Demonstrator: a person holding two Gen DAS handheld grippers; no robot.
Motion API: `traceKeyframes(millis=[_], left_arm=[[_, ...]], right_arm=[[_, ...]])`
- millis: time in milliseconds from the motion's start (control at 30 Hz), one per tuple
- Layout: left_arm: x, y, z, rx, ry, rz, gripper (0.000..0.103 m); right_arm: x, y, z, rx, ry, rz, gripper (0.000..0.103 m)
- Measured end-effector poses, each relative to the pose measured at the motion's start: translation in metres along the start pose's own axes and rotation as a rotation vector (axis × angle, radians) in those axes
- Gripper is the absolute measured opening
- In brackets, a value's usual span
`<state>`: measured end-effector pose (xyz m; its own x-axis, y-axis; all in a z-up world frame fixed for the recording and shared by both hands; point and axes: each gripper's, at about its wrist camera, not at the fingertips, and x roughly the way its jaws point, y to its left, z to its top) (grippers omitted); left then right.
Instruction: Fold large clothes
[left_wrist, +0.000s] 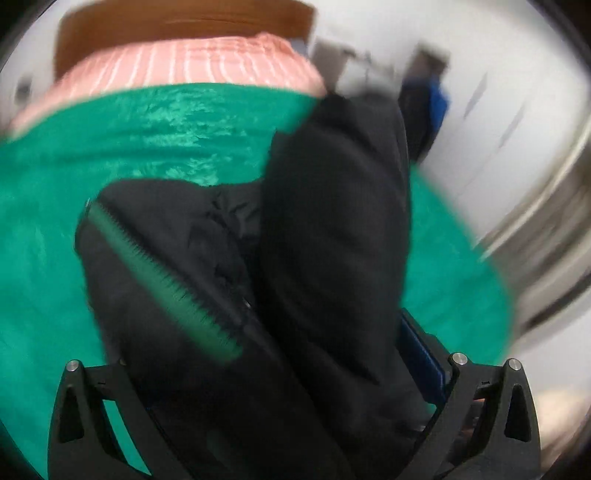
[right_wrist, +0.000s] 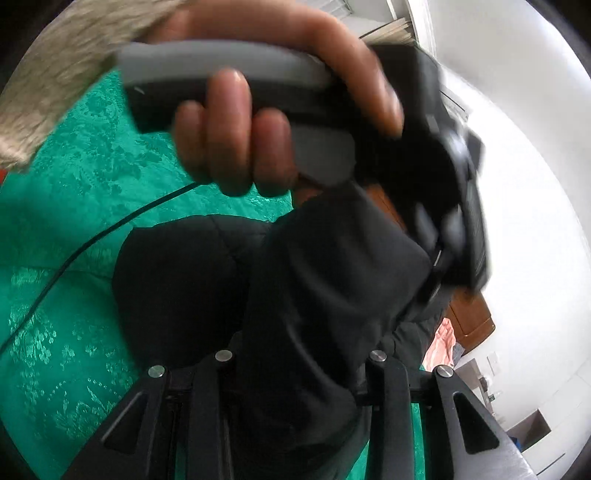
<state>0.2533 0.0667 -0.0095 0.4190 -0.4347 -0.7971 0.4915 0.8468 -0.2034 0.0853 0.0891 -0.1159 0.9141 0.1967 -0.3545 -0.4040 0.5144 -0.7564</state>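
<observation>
Black jacket (left_wrist: 332, 221) draped over green bedspread (left_wrist: 110, 147), zipper with green tape (left_wrist: 162, 280) exposed. Left claw (left_wrist: 269, 406) spread wide, jacket bulk lying between fingers; grip or mere contact: cannot tell. Right claw (right_wrist: 299, 387) clenched on fold of jacket. Hand (right_wrist: 258, 110) holding left claw's grey handle fills upper right-wrist view. Pink striped cloth (left_wrist: 192, 62) beyond bedspread. Both views blurred.

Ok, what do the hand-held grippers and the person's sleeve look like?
Both hand-held grippers, left and right, have black fingers with triangular cut-outs and silver round pins. The other gripper's handle is grey over black. The sleeve is fuzzy beige.
</observation>
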Motion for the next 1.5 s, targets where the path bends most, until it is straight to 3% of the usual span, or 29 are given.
traceKeyframes(millis=[33, 100, 133, 167, 200, 267, 367, 467, 500, 600, 733, 767, 900, 1067, 1233, 1300, 1367, 1500], left_arm=[[0.005, -0.006, 0.001, 0.04, 0.012, 0.055, 0.078], [0.011, -0.007, 0.0, 0.016, 0.024, 0.018, 0.054], [0.009, -0.004, -0.001, -0.005, 0.012, 0.001, 0.048], [0.005, 0.002, -0.003, -0.019, -0.003, -0.013, 0.047], [0.003, 0.01, -0.006, -0.032, -0.014, -0.024, 0.047], [-0.001, 0.039, -0.02, -0.099, -0.034, -0.054, 0.047], [0.007, 0.082, -0.041, -0.221, -0.051, -0.093, 0.049], [0.007, 0.096, -0.058, -0.275, -0.069, -0.117, 0.052], [0.009, 0.1, -0.062, -0.284, -0.073, -0.124, 0.054], [0.014, 0.107, -0.07, -0.282, -0.078, -0.137, 0.056], [0.029, 0.12, -0.08, -0.314, -0.089, -0.167, 0.059], [0.034, 0.129, -0.086, -0.323, -0.089, -0.163, 0.06], [0.049, 0.149, -0.094, -0.386, -0.113, -0.202, 0.06], [0.056, 0.143, -0.093, -0.368, -0.105, -0.155, 0.059], [0.054, 0.136, -0.092, -0.341, -0.08, -0.132, 0.059], [0.052, 0.136, -0.09, -0.343, -0.075, -0.125, 0.059], [0.053, 0.139, -0.091, -0.35, -0.075, -0.13, 0.059], [0.05, 0.138, -0.091, -0.353, -0.07, -0.123, 0.06]], right_arm=[[0.0, 0.0, -0.001, 0.007, -0.006, 0.01, 0.034], [-0.007, -0.003, -0.008, 0.054, 0.001, 0.048, 0.038], [-0.008, -0.01, -0.013, 0.11, 0.0, 0.092, 0.042], [-0.012, -0.02, -0.016, 0.182, -0.013, 0.156, 0.055], [-0.021, -0.035, -0.018, 0.297, -0.028, 0.264, 0.074], [-0.034, -0.066, -0.025, 0.502, -0.065, 0.389, 0.093], [-0.027, -0.126, -0.032, 0.757, -0.099, 0.375, 0.096], [0.02, -0.187, -0.029, 0.972, -0.066, 0.31, 0.099], [0.042, -0.197, -0.024, 1.002, -0.041, 0.325, 0.1], [0.115, -0.205, -0.015, 0.988, 0.08, 0.365, 0.1], [0.21, -0.16, -0.038, 0.933, 0.307, 0.425, 0.103], [0.224, -0.151, -0.042, 0.922, 0.334, 0.406, 0.103], [0.247, -0.138, -0.05, 0.944, 0.345, 0.349, 0.103], [0.262, -0.13, -0.058, 0.925, 0.352, 0.312, 0.103], [0.235, -0.136, -0.045, 0.882, 0.36, 0.288, 0.103], [0.204, -0.148, -0.04, 0.916, 0.334, 0.265, 0.102], [0.154, -0.154, -0.034, 0.959, 0.245, 0.251, 0.103], [0.081, -0.111, -0.024, 0.862, 0.164, 0.213, 0.102]])
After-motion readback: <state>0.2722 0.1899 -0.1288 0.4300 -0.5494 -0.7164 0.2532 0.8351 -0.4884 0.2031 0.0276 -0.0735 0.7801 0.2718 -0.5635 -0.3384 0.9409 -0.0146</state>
